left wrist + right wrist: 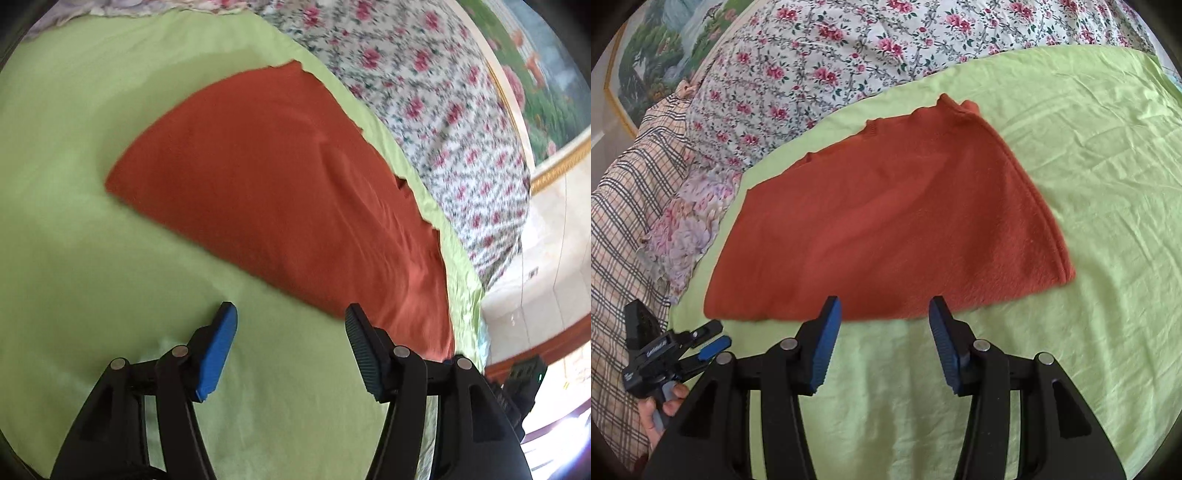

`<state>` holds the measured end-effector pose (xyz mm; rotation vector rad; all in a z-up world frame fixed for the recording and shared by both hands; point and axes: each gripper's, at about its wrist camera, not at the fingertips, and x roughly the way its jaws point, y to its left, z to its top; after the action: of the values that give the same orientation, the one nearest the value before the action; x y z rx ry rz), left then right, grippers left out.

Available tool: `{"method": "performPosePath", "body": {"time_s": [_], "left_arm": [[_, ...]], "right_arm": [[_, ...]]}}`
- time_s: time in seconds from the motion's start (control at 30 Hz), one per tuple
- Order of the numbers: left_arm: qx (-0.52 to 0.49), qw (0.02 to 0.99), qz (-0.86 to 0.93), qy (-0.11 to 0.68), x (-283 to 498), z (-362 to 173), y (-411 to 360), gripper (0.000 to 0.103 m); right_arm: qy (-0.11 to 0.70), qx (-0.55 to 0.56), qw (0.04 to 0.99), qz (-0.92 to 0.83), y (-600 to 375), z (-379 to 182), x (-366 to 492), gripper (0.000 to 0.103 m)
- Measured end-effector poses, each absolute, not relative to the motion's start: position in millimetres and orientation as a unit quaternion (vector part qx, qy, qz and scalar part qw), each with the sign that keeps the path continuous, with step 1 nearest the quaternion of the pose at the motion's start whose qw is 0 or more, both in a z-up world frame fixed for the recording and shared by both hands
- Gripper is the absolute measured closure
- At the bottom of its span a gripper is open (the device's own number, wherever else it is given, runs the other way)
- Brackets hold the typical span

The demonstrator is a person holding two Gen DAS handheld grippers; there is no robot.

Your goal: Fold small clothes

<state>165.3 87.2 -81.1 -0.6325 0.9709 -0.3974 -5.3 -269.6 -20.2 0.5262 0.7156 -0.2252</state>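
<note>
Here the rust-red garment lies flat, folded, on the light green sheet, beside the floral quilt. The right gripper hovers at its near edge, fingers spread wide and empty. The left gripper is likewise wide apart, holding nothing, near the garment's edge.

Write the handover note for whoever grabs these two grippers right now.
Left gripper: open, empty, over the light green bed sheet, just short of the garment's near edge.
Right gripper: open, empty, at the near edge of the rust-orange knit garment, not gripping it.
Garment: lies flat on the sheet, apparently already folded at least once; layers cannot be counted. A floral quilt is bunched behind it.
Left to do: probably another fold, then smooth it. Neither gripper holds cloth, so start with a fresh grasp on an edge.
</note>
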Motion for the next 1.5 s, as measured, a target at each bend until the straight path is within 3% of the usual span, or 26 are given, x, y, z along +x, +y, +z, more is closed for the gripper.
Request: {"method": "performPosePath", "body": {"time_s": [0.17, 0.37, 0.43, 0.47, 0.5, 0.57, 0.87, 0.93, 1.07, 1.37, 1.43, 1.5], "left_arm": [[-0.327, 0.823, -0.154, 0.438, 200.1, -82.2, 103.3, 0.034], [-0.351, 0.833, -0.119, 0.411, 236.3, -84.3, 120.5, 0.035], [-0.340, 0.843, -0.095, 0.405, 244.6, -82.4, 120.8, 0.044], [-0.335, 0.846, -0.089, 0.405, 247.3, -81.8, 119.8, 0.060], [-0.330, 0.848, -0.086, 0.406, 249.8, -81.3, 118.4, 0.082], [-0.325, 0.850, -0.100, 0.402, 251.4, -77.1, 112.6, 0.093], [-0.171, 0.898, -0.217, 0.341, 229.8, -2.6, -6.6, 0.094], [-0.131, 0.895, -0.245, 0.348, 225.2, -2.5, -47.8, 0.094], [-0.059, 0.888, -0.259, 0.374, 218.5, -27.5, -106.4, 0.093], [0.023, 0.898, -0.245, 0.366, 205.2, -39.5, -139.2, 0.093], [0.044, 0.900, -0.241, 0.361, 202.6, -37.5, -143.5, 0.093], [0.054, 0.902, -0.240, 0.354, 197.6, -32.1, -143.6, 0.093]], "right_arm": [[0.347, 0.258, 0.897, -0.097, -265.7, -20.1, -3.3, 0.052], [0.350, 0.259, 0.896, -0.087, -267.1, -19.8, 7.5, 0.052], [0.350, 0.260, 0.896, -0.083, -270.8, -19.1, 13.5, 0.052], [0.350, 0.258, 0.897, -0.081, -274.6, -17.3, 18.4, 0.052], [0.349, 0.256, 0.898, -0.081, -277.4, -15.9, 21.0, 0.052], [0.348, 0.259, 0.897, -0.080, -287.6, -13.5, 27.5, 0.052], [0.364, 0.333, 0.870, -0.005, -345.6, -2.7, 64.5, 0.052], [0.372, 0.356, 0.857, 0.025, -353.0, -3.1, 79.3, 0.051], [0.373, 0.396, 0.835, 0.082, -358.4, -6.9, 110.4, 0.032], [0.425, 0.367, 0.822, 0.095, -332.7, -27.3, 204.6, 0.031], [0.422, 0.347, 0.831, 0.101, -325.7, -23.4, 216.6, 0.039], [0.434, 0.323, 0.835, 0.100, -317.1, -20.3, 230.5, 0.066]]}}
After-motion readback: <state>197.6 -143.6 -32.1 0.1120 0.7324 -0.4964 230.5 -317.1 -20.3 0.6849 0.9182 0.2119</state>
